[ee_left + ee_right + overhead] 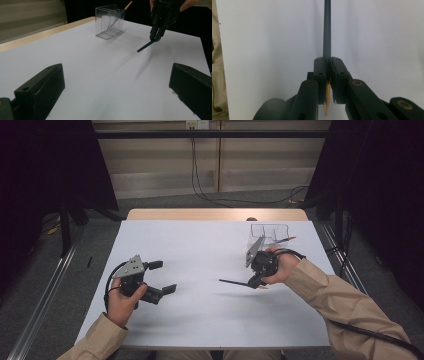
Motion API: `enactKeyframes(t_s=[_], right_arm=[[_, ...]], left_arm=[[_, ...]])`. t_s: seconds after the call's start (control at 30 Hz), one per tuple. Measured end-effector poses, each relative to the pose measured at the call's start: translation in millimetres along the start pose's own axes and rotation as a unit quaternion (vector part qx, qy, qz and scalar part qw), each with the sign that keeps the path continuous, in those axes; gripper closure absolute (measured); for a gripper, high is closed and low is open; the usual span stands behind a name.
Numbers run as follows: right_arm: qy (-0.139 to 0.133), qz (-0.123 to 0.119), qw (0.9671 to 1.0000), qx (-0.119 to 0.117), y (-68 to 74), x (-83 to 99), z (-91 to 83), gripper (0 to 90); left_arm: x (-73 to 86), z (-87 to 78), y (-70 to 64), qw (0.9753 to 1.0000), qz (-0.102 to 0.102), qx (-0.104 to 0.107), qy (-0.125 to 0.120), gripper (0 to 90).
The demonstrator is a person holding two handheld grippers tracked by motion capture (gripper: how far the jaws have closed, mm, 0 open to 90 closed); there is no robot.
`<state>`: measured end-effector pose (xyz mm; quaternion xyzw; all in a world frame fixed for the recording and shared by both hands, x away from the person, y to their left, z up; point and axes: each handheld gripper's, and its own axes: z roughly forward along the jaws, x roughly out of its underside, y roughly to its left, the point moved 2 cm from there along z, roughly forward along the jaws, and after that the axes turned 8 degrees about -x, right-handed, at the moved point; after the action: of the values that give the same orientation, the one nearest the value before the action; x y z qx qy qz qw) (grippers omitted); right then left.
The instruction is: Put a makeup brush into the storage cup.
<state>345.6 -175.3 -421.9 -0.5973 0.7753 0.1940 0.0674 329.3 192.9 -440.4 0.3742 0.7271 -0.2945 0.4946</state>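
My right tool (258,281) is pinching the dark pencil (234,282) near its sharpened end, above the table (200,310); my left tool (162,277) is hanging spread.

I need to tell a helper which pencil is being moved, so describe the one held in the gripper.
On the white table, look right of centre to the right gripper. Its shut jaws pinch a dark blue pencil, lifted off the table and sticking out leftward, unlike the orange-ended pencil resting in the clear box.

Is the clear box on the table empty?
No, the clear box holds a pencil whose orange end sticks out above its rim in the left gripper view.
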Motion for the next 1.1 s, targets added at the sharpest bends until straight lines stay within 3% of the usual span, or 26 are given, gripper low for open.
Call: enactKeyframes(t_s=[0.07,0.33,0.43,0.7,0.83,0.97,1.1], right_arm=[[-0.002,-0.011,0.9999,-0.001,0.5,-2.6,2.2,84.1],[0.002,-0.016,0.9999,-0.004,5.5,-10.1,5.5,84.1],[0.003,-0.018,0.9998,-0.006,7.4,-12.2,7.0,84.1],[0.004,-0.026,0.9996,-0.010,9.2,-16.1,8.9,84.1],[0.011,-0.031,0.9993,-0.016,9.7,-16.9,11.0,84.0],[0.009,-0.035,0.9992,-0.015,10.5,-19.3,11.7,84.0],[0.010,-0.038,0.9991,-0.014,11.1,-21.3,10.8,84.0]], left_arm=[[-0.5,0.6,-0.1,1.0000,0.005,-0.001,0.007,0.0],[-6.3,8.7,-6.0,0.9991,0.024,0.009,0.033,0.0],[-8.3,14.1,-7.9,0.9988,0.020,0.017,0.040,0.0],[-18.8,28.8,-13.0,0.9959,0.032,0.041,0.074,0.0],[-27.6,40.1,-19.1,0.9912,0.037,0.050,0.117,0.0],[-34.2,51.3,-24.0,0.9848,0.037,0.061,0.158,0.0],[-36.6,58.9,-27.7,0.9796,0.043,0.063,0.186,0.0]])
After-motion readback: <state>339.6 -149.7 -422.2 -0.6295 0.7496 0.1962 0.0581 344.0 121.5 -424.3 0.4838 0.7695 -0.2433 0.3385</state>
